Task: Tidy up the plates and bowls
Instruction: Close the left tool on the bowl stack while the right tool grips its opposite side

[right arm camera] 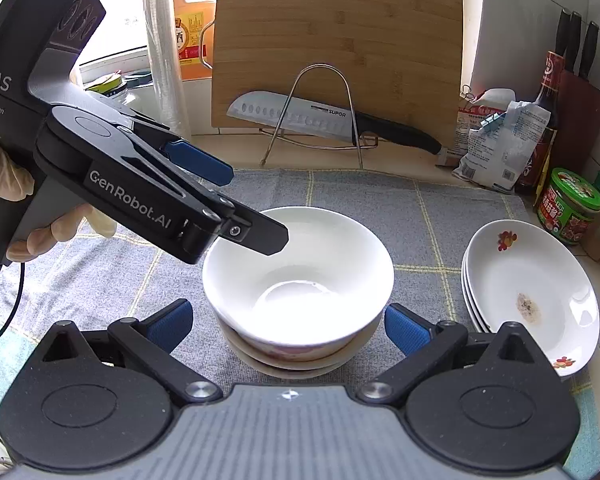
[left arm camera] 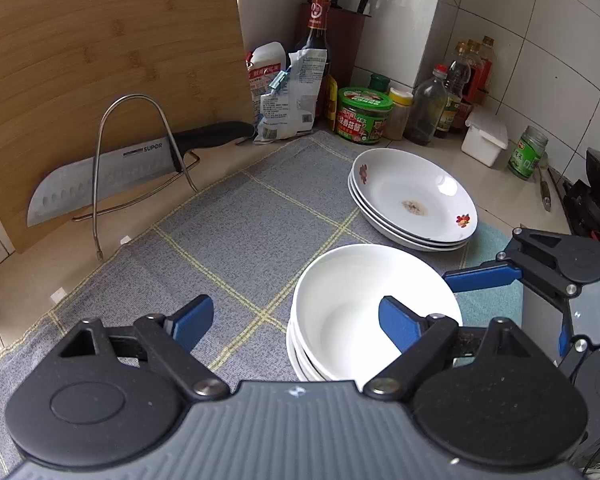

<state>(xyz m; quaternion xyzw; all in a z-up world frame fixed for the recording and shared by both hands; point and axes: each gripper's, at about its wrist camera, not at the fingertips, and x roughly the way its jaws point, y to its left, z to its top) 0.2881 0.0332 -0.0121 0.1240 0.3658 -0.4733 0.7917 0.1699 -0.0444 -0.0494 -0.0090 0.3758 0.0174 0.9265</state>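
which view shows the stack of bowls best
The right wrist view: the stack of bowls sits centred, rim and lower bowls fully visible. In the left wrist view the stack is partly hidden behind the left gripper.

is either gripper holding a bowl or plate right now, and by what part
Nothing is held. The left gripper is open with one finger over the top bowl, not pressing its rim. The right gripper is open, straddling the bowl stack without contact.

Left gripper (left arm camera: 296, 320) jaws apart; right gripper (right arm camera: 288, 324) jaws wide.
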